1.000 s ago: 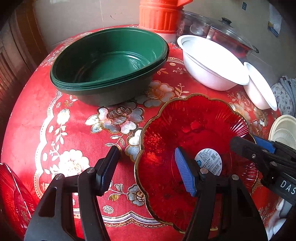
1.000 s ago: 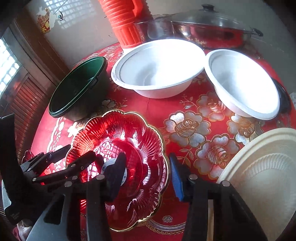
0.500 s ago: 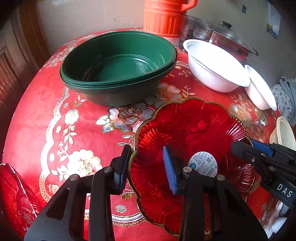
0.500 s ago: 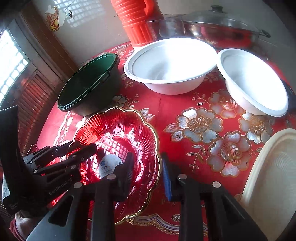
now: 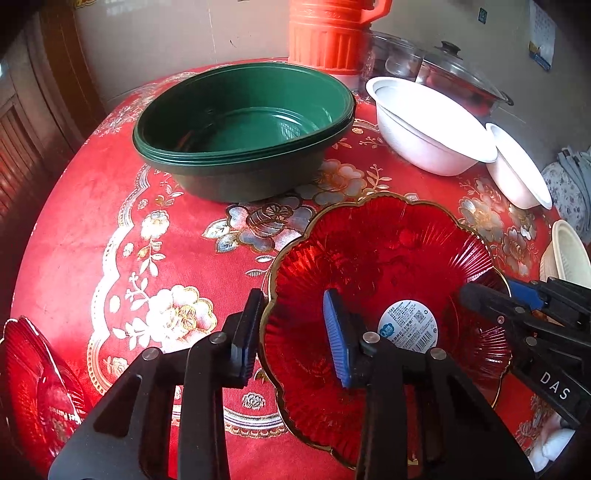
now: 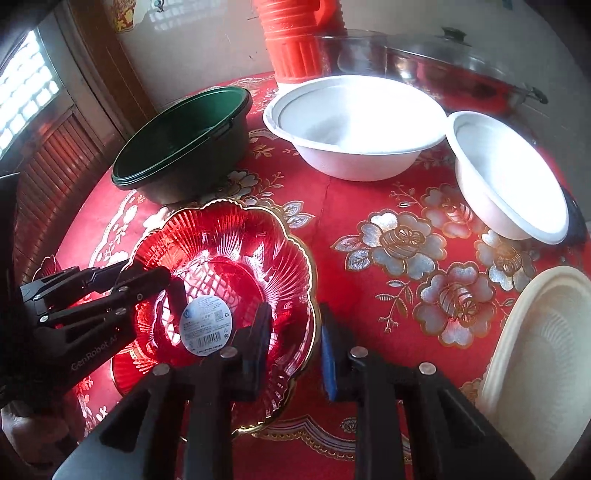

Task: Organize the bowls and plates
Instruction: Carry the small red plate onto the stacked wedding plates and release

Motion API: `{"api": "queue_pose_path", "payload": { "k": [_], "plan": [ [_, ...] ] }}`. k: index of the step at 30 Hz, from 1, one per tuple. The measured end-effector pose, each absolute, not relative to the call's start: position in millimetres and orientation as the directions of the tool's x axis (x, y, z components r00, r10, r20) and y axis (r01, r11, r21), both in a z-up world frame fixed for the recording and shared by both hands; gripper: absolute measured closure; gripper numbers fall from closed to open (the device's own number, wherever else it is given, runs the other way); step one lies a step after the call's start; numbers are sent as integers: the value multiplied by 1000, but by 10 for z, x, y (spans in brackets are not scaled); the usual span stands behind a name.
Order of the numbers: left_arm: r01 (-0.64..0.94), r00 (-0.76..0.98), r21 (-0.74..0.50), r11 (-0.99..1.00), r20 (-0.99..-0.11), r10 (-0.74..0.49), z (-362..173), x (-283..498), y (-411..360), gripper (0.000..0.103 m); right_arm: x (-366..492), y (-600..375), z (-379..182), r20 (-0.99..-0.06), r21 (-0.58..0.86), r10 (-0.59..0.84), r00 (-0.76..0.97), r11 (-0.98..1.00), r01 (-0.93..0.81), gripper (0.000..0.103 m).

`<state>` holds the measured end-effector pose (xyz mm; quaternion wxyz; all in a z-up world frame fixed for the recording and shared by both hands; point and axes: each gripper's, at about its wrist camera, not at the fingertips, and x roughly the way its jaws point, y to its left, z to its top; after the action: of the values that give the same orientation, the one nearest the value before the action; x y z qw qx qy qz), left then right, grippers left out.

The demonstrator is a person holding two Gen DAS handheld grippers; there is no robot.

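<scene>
Near the table's (image 5: 92, 206) front edge, your left gripper (image 5: 291, 332) and right gripper (image 6: 291, 343), jaws just closing, pinch opposite rims of the red dish (image 5: 373, 266). Uneven lifting risks slipping glass.

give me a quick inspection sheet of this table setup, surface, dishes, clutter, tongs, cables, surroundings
surface: round table under a red floral cloth.
job's things: red glass dish with gold rim and a label inside; stacked green bowls; two white bowls; cream plate; another red dish at the edge.
clutter: orange flask, glass bowl, lidded pot at the back.
tongs: left tongs and right tongs have just been closing, each across the red dish's rim on opposite sides.
cables: nothing seen.
surroundings: wall, slatted shutter, window.
</scene>
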<state>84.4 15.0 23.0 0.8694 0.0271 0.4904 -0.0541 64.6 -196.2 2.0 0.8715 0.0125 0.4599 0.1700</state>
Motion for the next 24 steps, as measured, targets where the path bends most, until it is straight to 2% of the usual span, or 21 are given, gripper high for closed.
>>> {"api": "queue_pose_path", "payload": {
  "k": [12,24],
  "plan": [
    [96,545,-19,995,-835,-69,449,644,313,70,438,-1761,234,-776,107,267,571,949,-297,76],
    [41,594,-45,998,-802,-61,815,328,795,70,154,-1435,555,-730,91,317,605,923,-374,76]
  ]
}}
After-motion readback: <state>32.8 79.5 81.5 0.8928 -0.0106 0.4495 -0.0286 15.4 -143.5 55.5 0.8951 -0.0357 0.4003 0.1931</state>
